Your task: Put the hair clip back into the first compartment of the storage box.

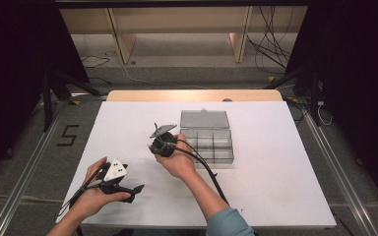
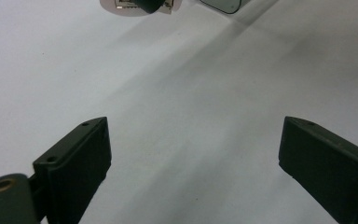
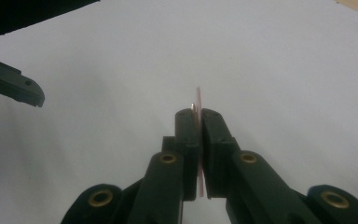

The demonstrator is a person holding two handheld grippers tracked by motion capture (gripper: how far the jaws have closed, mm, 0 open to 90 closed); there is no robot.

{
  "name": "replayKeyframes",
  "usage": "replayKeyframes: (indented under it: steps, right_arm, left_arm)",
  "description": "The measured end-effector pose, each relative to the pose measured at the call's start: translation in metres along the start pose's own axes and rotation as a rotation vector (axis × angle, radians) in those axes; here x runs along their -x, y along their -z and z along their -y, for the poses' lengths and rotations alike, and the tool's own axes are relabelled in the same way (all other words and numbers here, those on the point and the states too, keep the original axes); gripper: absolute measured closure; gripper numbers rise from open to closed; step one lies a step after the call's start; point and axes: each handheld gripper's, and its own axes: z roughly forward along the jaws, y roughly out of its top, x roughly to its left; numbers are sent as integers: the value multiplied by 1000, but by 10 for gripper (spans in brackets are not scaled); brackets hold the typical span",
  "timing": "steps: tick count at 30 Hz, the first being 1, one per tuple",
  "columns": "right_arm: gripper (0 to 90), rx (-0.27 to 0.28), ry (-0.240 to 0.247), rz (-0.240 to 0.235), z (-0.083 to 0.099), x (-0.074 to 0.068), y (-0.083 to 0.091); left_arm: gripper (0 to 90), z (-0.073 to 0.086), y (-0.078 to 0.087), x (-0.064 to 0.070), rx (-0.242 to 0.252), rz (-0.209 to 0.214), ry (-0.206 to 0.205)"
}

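A: My right gripper (image 3: 199, 116), bottom centre of its view, is pinching a thin pinkish disc (image 3: 198, 100) edge-on; left gripper (image 2: 193, 154) is gaping over bare table.

B: Risk?

A: I'm gripping only its rim, so it may be slipping short of the compartment box (image 1: 207, 140), frame centre.

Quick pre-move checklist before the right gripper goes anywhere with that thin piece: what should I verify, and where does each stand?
1. Right gripper clamps the thin pinkish disc: ok, jaws shut on it edge-on.
2. Compartment box lid open: ok.
3. Compartments free: cannot tell, clear plastic hides contents.
4. Left gripper empty and open: ok.
5. Left gripper out of the path: ok, low left on the white table.
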Motion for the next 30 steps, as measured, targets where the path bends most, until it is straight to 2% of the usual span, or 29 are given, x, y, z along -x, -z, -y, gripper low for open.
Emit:
replayKeyframes:
  steps: [19, 30]
  right_arm:
    - [868, 37, -43, 43, 2, 18, 29]
    - [868, 44, -65, 83, 6, 33, 44]
  left_arm:
    - [87, -1, 0, 0, 3, -4, 4]
    - [89, -1, -1, 0, 2, -5, 2]
